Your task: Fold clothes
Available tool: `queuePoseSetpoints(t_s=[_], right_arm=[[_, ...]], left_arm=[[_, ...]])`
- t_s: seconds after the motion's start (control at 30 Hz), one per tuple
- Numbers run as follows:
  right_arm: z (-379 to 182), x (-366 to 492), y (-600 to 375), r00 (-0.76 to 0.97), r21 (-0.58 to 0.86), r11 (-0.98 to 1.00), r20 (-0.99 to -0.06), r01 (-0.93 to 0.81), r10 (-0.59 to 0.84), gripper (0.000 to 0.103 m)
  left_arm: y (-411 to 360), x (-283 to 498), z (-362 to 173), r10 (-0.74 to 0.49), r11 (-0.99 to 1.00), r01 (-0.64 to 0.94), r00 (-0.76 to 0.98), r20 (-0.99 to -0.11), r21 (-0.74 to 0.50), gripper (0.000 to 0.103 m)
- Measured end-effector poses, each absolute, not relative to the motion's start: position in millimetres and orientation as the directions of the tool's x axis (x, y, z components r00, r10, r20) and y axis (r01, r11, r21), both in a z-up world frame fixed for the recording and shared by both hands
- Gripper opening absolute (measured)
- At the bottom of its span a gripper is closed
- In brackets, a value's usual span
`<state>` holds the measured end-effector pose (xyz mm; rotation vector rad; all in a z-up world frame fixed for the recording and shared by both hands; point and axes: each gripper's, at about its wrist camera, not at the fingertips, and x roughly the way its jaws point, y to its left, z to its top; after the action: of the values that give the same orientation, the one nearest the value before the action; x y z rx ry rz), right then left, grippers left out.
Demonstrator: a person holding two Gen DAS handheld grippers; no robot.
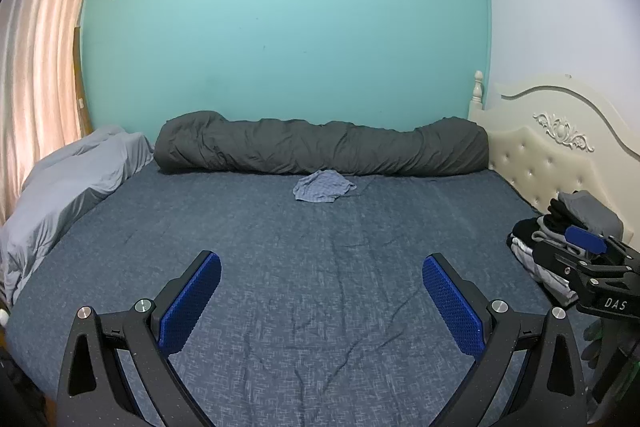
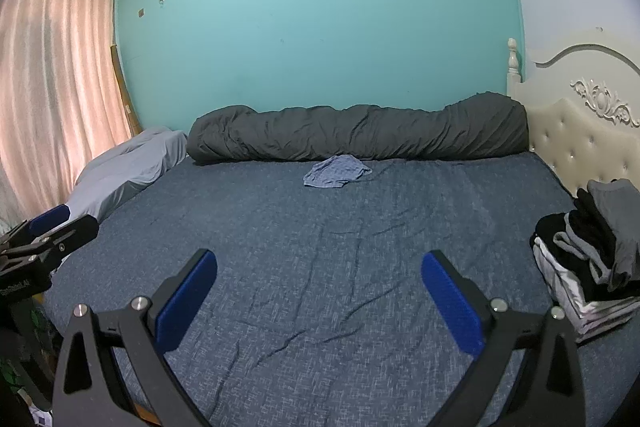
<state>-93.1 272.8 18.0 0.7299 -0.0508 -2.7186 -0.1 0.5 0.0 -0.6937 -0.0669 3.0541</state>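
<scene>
Left wrist view shows your left gripper (image 1: pixel 322 301) spread wide and empty; your right gripper (image 2: pixel 319 297) likewise. The crumpled blue garment (image 1: pixel 323 186) lies far across the bed (image 1: pixel 280 267), against the rolled duvet (image 1: pixel 320 145). Reaching, you risk pinching bedsheet along with it.

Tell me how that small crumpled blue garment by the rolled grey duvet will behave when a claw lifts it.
The blue garment lies thin and rumpled, so it will probably droop limply. It looks small, so likely light. Pushed across the bedsheet, it would probably bunch rather than slide.
</scene>
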Motion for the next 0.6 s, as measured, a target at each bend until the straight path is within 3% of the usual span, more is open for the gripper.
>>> queuePoseSetpoints(t_s=[0.6], right_arm=[[19,-93,277,-0.818,0.133,-0.949,-0.482,0.285,-0.313,0.103]], left_arm=[[13,0,-10,0.033,-0.999,-0.017,-0.902,-0.430,-0.040,0.103]])
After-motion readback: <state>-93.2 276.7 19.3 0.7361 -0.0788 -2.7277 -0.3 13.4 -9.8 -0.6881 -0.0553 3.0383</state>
